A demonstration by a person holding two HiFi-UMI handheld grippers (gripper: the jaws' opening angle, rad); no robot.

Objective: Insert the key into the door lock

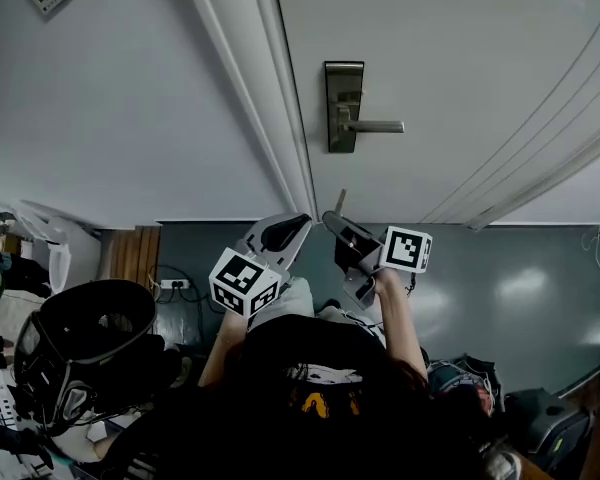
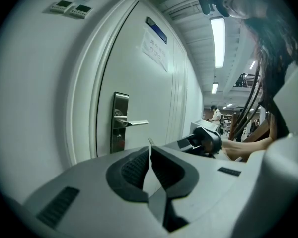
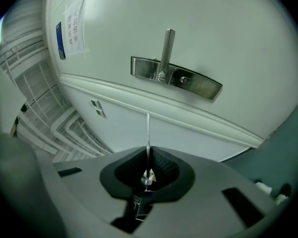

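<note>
Dark hair (image 1: pixel 300 343) fills the bottom of my head view, and just past it I see both tools pointing toward the door (image 1: pixel 460 58). I read the right hand-held gripper (image 3: pixel 148 151) as clamped on the key (image 3: pixel 148 130). Its 2 jaws pinch the key's base, and the thin blade sticks straight out ahead, edge-on to that camera. The blade tip is in free air, well apart from the lock (image 3: pixel 176 77), a steel plate on the door with a lever handle (image 3: pixel 167 46). The left hand-held gripper (image 2: pixel 150 151) has its jaws together at the tips with nothing between them. It sits just beside the right one and touches neither door nor lock.
</note>
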